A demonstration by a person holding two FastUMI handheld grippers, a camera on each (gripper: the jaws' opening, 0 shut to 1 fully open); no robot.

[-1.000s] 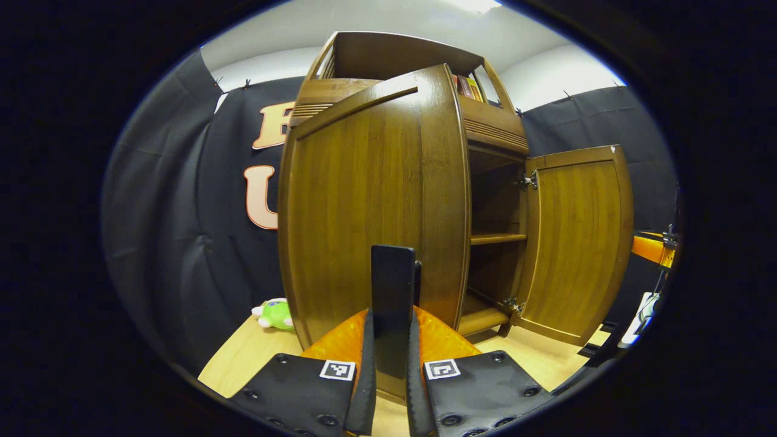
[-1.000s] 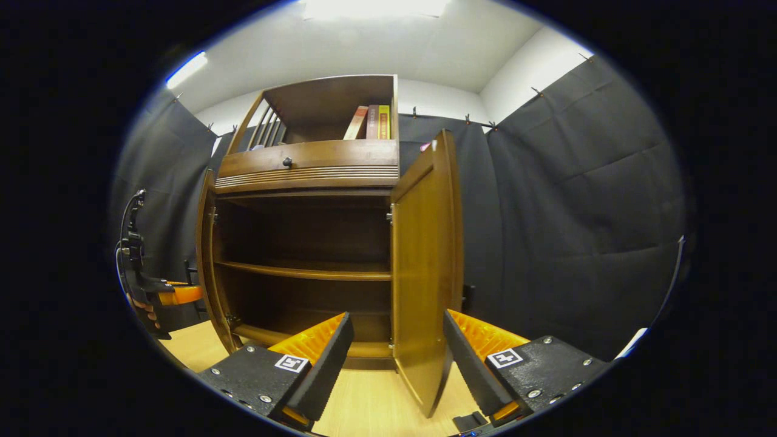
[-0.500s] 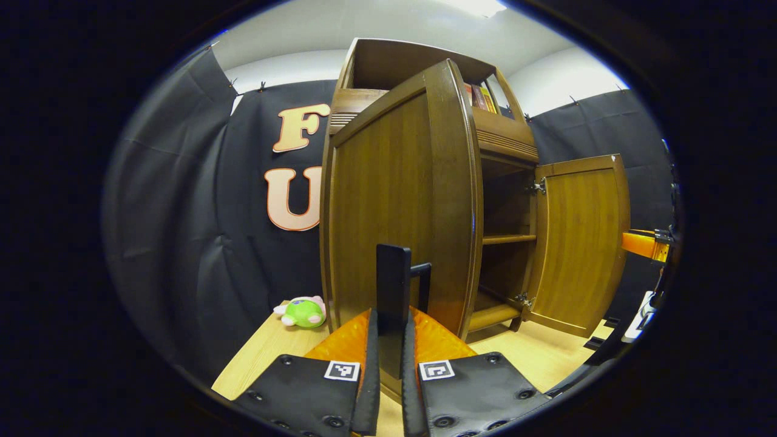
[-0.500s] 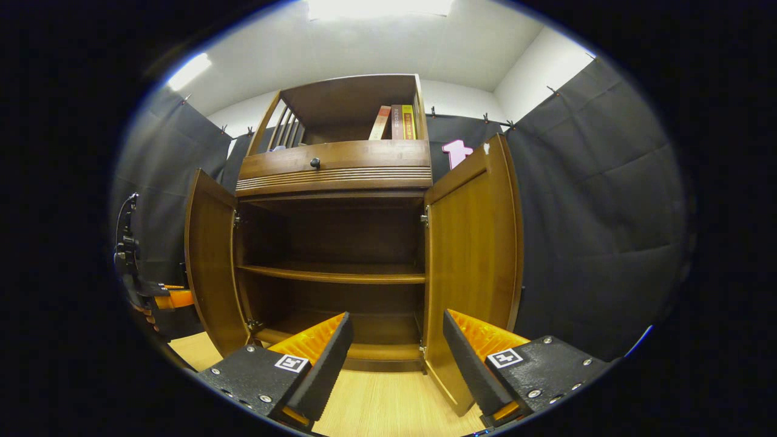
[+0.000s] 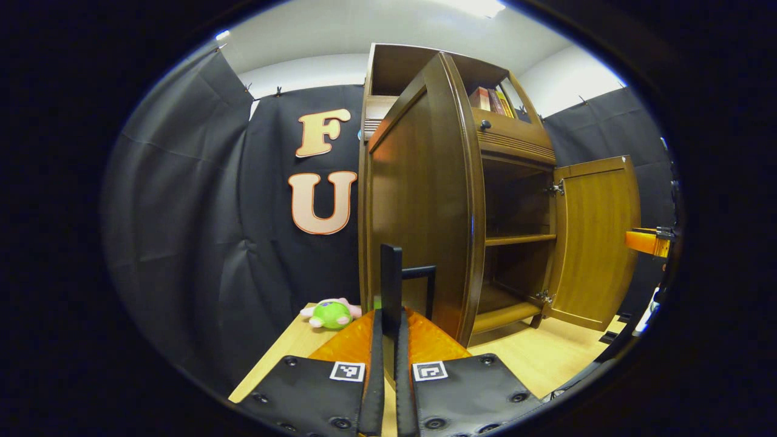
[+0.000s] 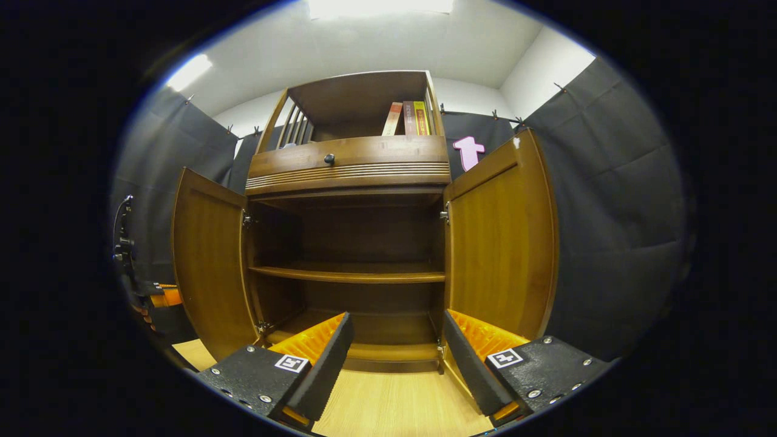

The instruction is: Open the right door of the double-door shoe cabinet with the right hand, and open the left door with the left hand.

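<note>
Nearest to me in the left gripper view, my left gripper [image 5: 389, 340] is pinching the dark handle [image 5: 391, 285] of the left door [image 5: 419, 206], with both fingers pressed against the upright bar. That door stands swung well out from the shoe cabinet [image 5: 513, 142], its edge turned toward me. Just left of the door, a green plush toy [image 5: 331, 314] lies on the light wooden floor [image 5: 534, 358] by the black cloth wall.

In the right gripper view, my right gripper [image 6: 397, 349] is spread wide and holds nothing; its fingers hang apart above the floor in front of the cabinet's bottom ledge. The right door [image 6: 501, 243] is open, swung out to the right, just beyond my right finger; whether they touch I cannot tell. Between the two open doors the dark inside shows one shelf [image 6: 349, 275] across the middle.

Farther up, a drawer front with a small dark knob [image 6: 329, 159] sits above the doors, and a few books [image 6: 408, 118] stand in the top rack.
</note>
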